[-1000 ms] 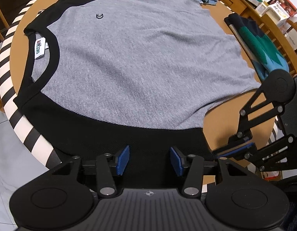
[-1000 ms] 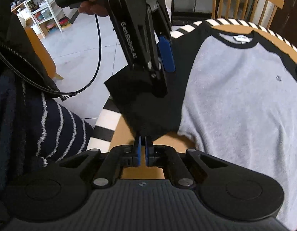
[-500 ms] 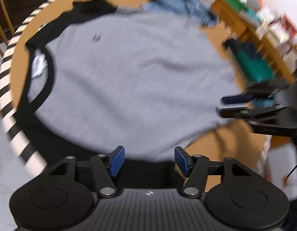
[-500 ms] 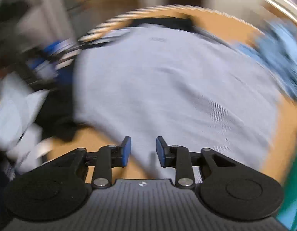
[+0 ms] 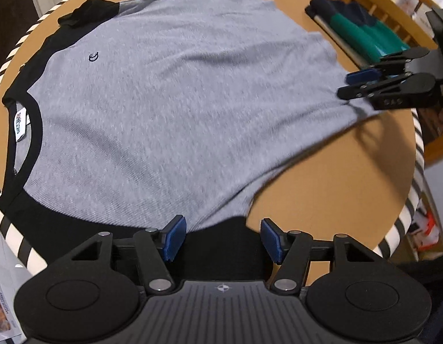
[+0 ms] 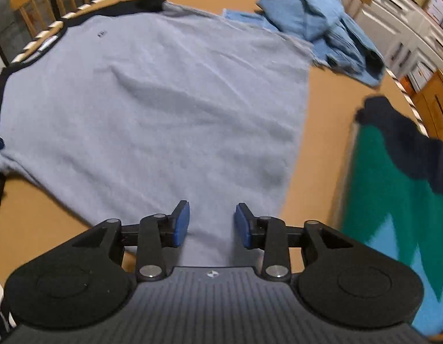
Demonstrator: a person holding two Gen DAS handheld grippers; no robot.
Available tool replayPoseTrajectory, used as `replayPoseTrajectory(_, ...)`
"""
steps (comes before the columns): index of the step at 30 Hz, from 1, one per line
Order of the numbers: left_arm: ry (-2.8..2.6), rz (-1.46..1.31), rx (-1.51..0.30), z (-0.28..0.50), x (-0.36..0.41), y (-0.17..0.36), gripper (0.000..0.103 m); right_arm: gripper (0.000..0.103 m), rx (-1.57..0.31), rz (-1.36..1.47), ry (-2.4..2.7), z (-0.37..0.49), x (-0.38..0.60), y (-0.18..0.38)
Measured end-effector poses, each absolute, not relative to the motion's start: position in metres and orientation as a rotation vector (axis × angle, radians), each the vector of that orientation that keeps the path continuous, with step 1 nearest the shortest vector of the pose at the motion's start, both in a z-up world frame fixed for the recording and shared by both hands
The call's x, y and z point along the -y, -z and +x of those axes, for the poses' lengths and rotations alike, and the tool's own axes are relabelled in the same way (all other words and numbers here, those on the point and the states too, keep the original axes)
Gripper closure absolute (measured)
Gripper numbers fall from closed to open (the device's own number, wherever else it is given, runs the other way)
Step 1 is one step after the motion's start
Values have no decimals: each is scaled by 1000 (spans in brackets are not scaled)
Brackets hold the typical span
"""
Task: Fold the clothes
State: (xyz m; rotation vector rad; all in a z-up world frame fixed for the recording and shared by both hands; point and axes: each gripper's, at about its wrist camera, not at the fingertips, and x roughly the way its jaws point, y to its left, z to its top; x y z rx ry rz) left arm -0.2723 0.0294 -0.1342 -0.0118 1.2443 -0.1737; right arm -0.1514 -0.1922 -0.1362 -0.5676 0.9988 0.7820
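Shirt: grey knit T-shirt with black sleeves spread flat on round brown table.
Left gripper: jaws apart over black sleeve.
Right gripper: jaws apart above hem corner.

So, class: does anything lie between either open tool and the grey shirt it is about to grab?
Nothing visible does. The left tool sits open over the shirt's black sleeve edge, and the right tool sits open over its grey hem. The blue clothes and green garment lie apart.
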Motion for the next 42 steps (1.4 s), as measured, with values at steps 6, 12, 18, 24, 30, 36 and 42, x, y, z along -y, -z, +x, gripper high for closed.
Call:
replayPoseTrajectory(6,112,-23,-1270,-283,-36,132,41,66,-1083,-451,-697,-138,225,130)
replayPoseTrajectory(12,101,16,-1293,-282,-27,136,36,98,-1162,-350,-725,-132,238,133)
replayPoseTrajectory(18,60,44,-1358,-281,-42,136,42,99,-1209,-355,-779,-143,246,133)
replayPoseTrajectory(24,36,37,-1399,-293,-61,135,42,99,-1256,-368,-815,-161,251,129)
replayPoseTrajectory(30,14,12,-1401,-297,-71,126,43,85,-1252,-374,-779,-157,260,114)
replayPoseTrajectory(36,20,-66,-1182,-275,-81,69,38,70,-780,-597,-817,-119,251,50)
replayPoseTrajectory(42,94,-77,-1082,-220,-68,83,39,79,-550,-885,-970,-48,164,68)
